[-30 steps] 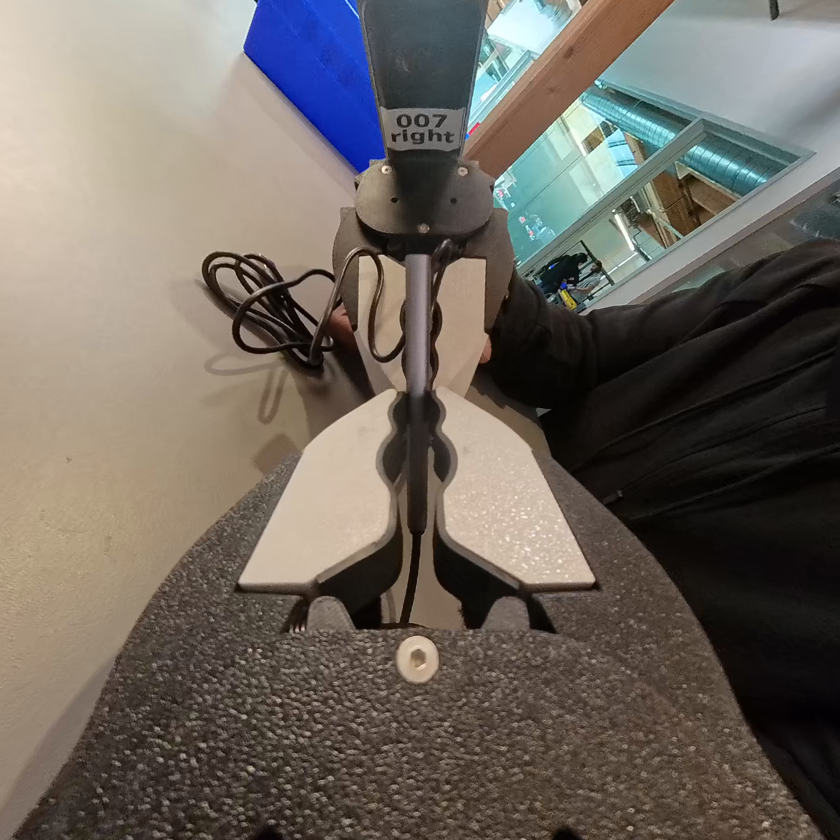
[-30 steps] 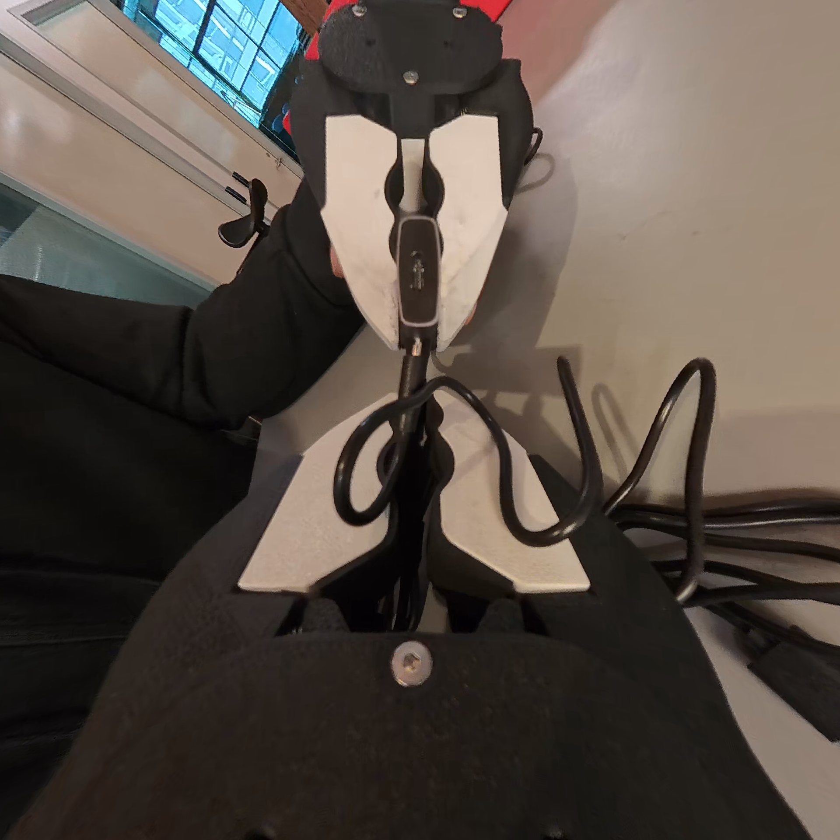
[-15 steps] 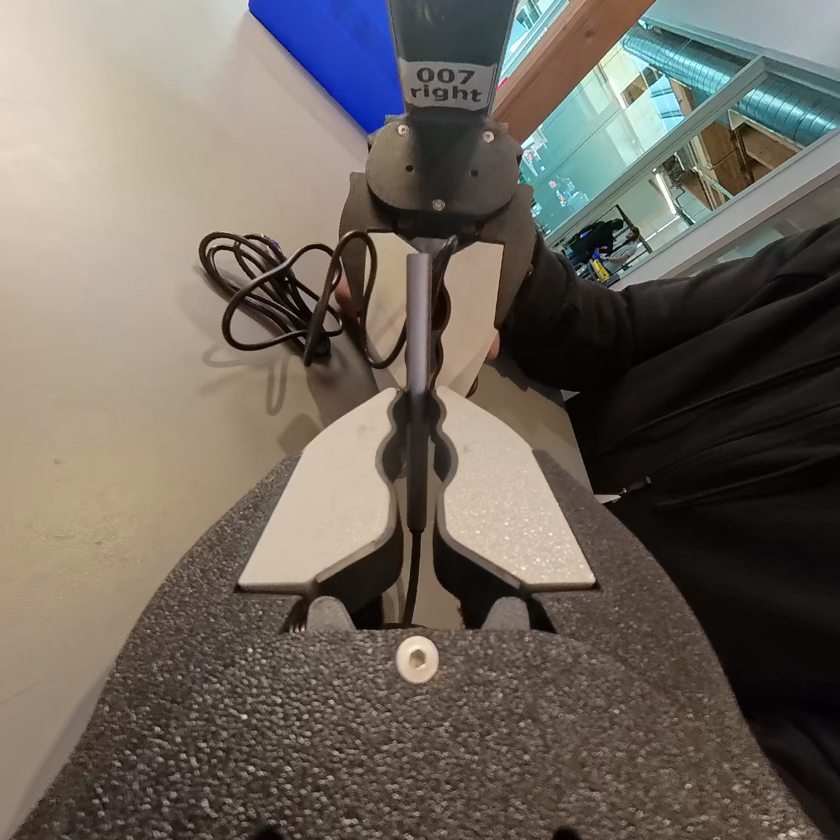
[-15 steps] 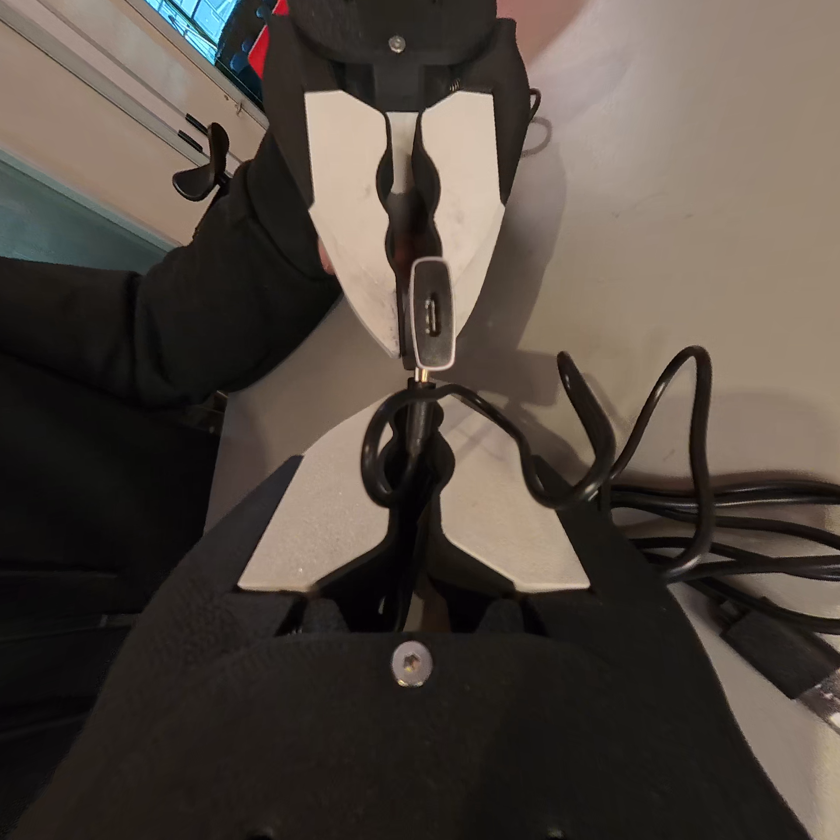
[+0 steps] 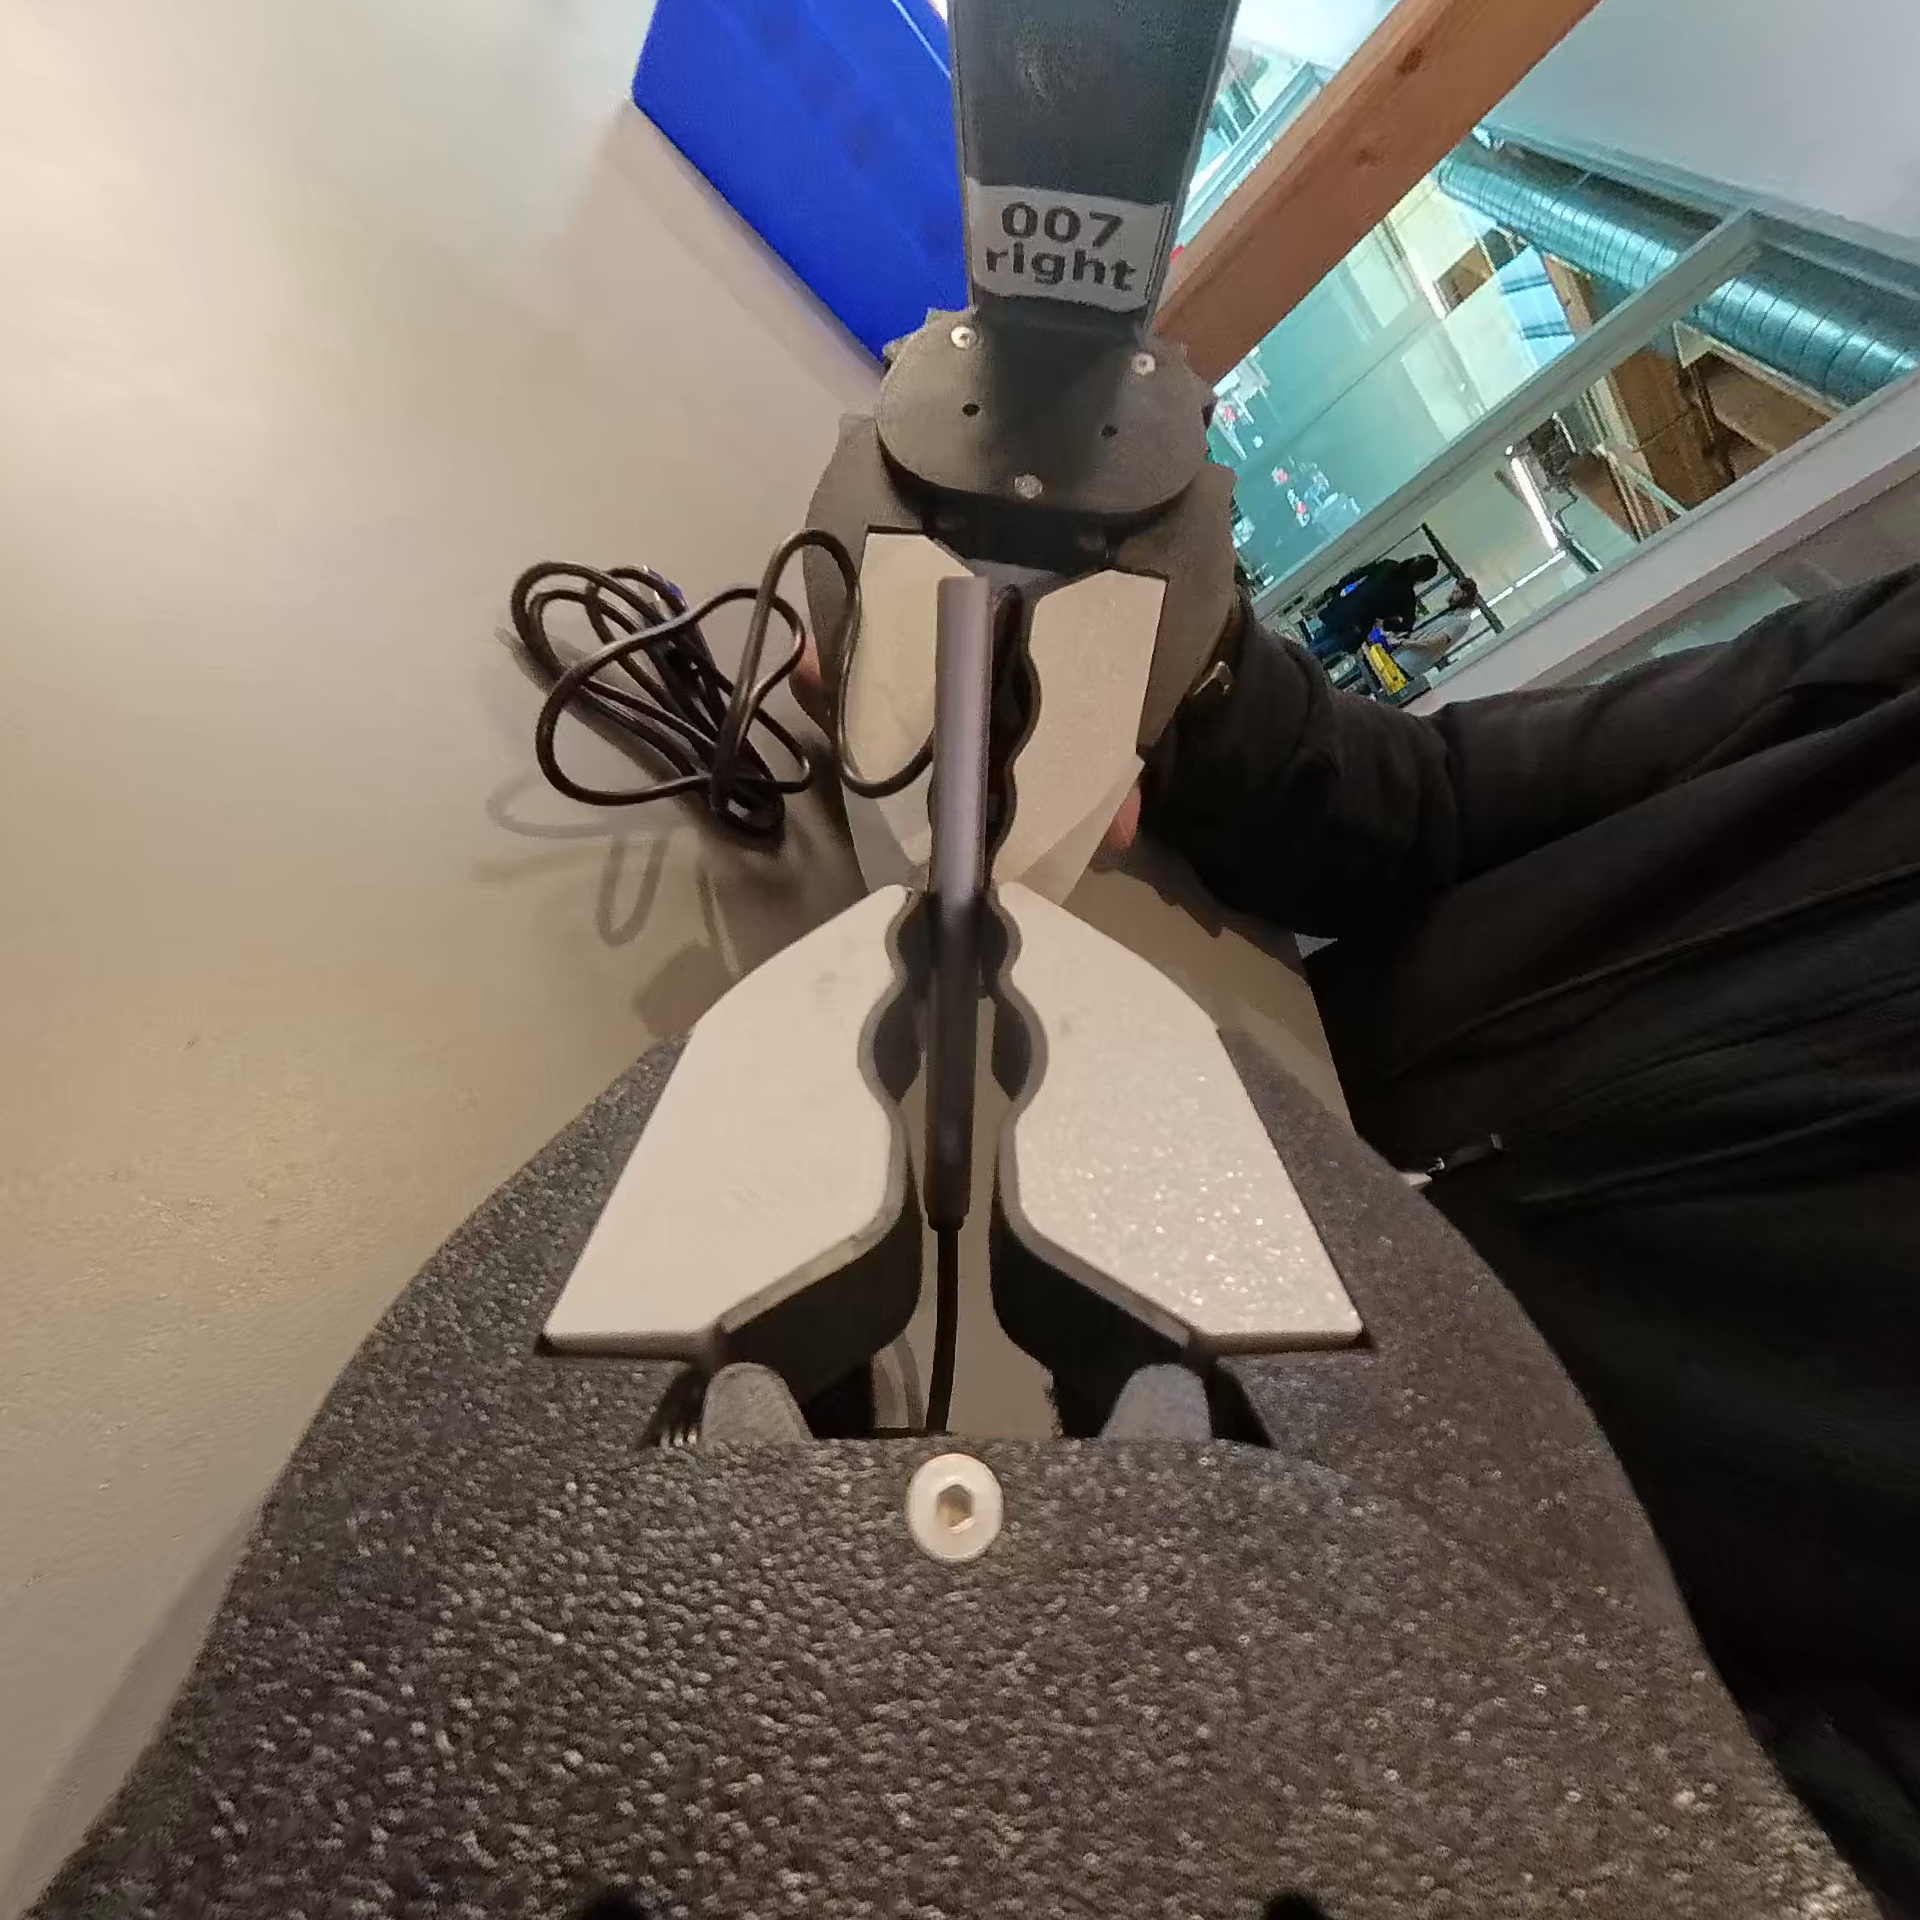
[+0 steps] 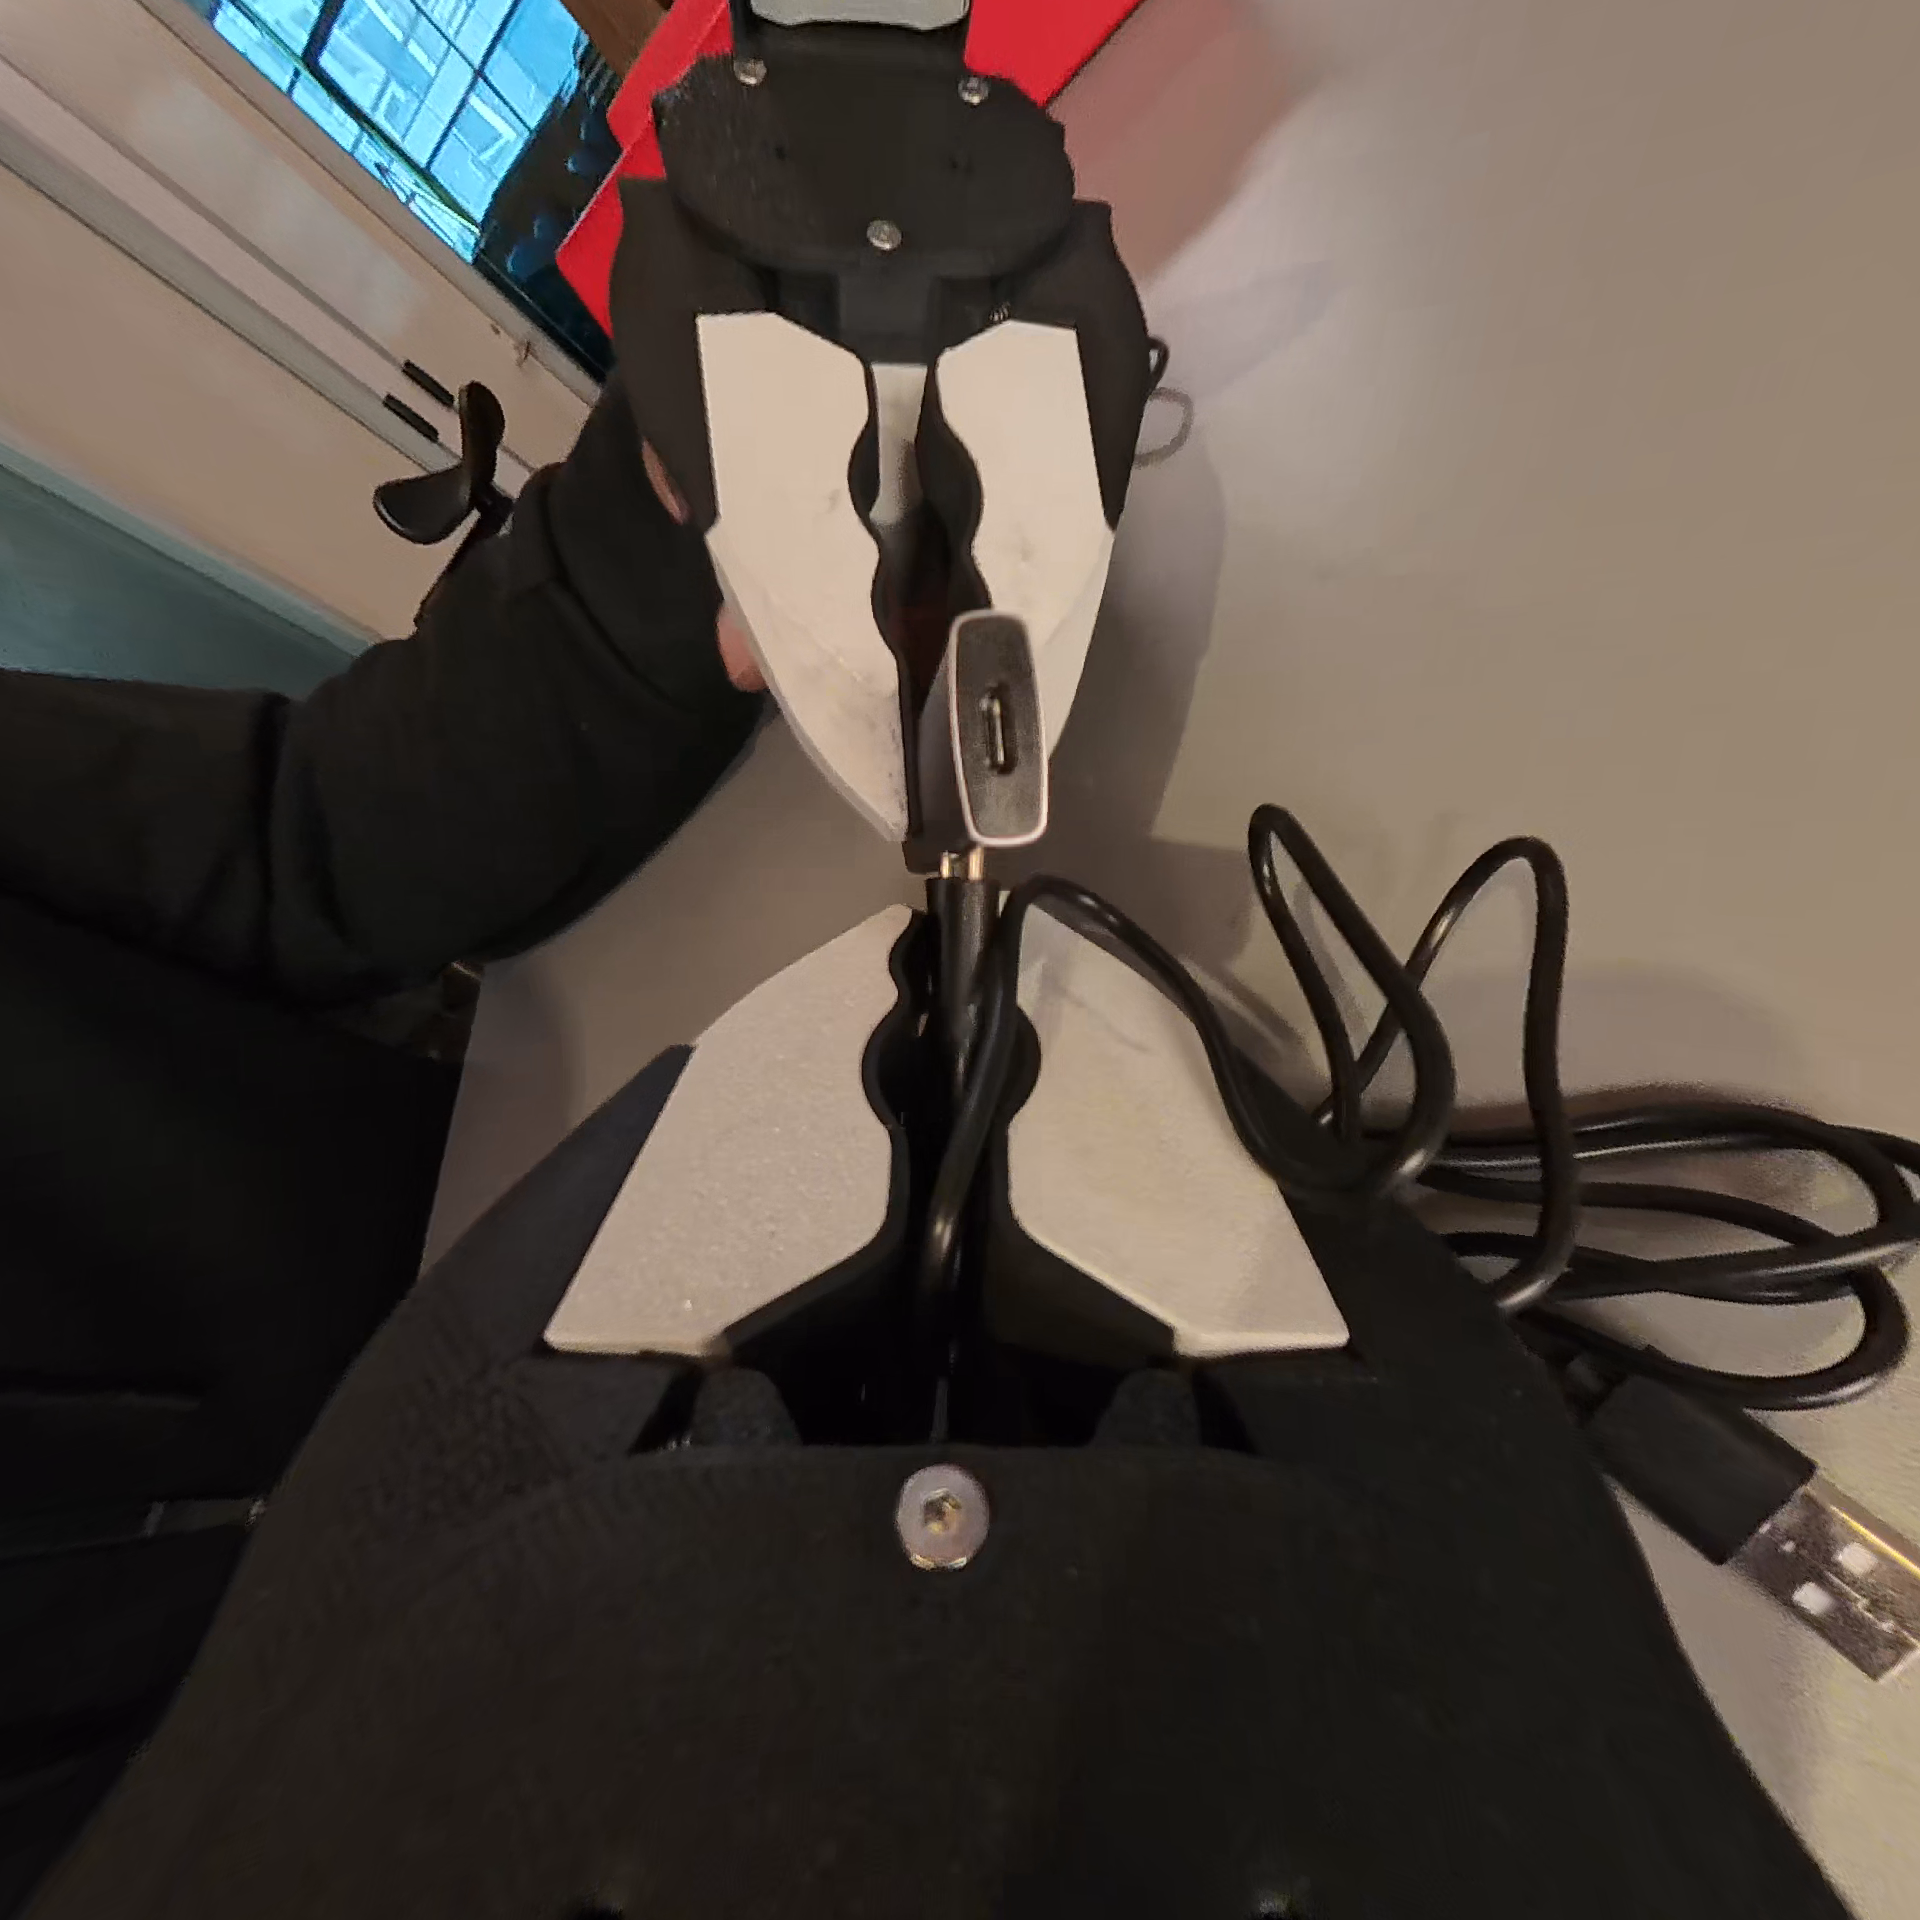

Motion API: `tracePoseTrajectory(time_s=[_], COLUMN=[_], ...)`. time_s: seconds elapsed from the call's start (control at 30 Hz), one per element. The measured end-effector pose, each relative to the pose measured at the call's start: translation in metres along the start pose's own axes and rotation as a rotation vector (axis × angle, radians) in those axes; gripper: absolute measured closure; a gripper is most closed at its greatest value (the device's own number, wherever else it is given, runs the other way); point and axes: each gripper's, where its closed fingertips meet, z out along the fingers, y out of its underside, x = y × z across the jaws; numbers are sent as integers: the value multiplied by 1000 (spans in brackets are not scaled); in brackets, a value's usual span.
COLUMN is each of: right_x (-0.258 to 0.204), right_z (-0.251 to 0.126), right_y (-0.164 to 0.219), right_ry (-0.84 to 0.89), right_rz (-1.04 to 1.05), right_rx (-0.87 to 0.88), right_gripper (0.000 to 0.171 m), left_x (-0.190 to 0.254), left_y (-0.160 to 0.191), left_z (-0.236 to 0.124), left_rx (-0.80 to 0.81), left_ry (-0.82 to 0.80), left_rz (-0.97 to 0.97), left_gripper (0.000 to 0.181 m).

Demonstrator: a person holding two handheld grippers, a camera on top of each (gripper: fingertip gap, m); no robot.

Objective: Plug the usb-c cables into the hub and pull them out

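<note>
Hub (image 6: 995, 727) clamped in left gripper (image 5: 954, 935), cable plug (image 6: 961, 909) pinched in right gripper (image 6: 956, 925), unplugged.

Coiled cable (image 6: 1558, 1174) crowds the table (image 6: 1558, 520), seemingly bare beyond

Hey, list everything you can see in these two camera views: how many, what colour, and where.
hub: one, grey, clamped in the left claw, visible port empty
usb-c cable: one, black, plug end in the right claw, tip by the hub's lower end, the rest coiled on the table
USB-A plug: one, black and silver, on the table beside the coil
table: one, beige, under everything
blue panel: one, at the table's far edge
red panel: one, behind the left claw
sleeves: two, black, one behind each claw
left claw: one, white fingers, shut on the hub
right claw: one, white fingers, shut on the cable plug
</note>
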Motion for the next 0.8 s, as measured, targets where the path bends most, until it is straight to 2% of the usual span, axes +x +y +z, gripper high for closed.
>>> tracePoseTrajectory(time_s=[0.4,0.63,0.8], right_x=[3,13,9], right_z=[0,-18,-17], right_y=[-8,-3,-1], right_ry=[9,146,100], right_rz=[16,-8,32], right_rx=[47,18,17], right_gripper=[164,148,153], left_x=[-3,-5,-5], left_y=[-7,-10,-12], left_z=[-1,-2,-2], left_rx=[42,60,68], left_ry=[-25,-24,-31], left_rz=[12,0,9], left_gripper=[171,172,172])
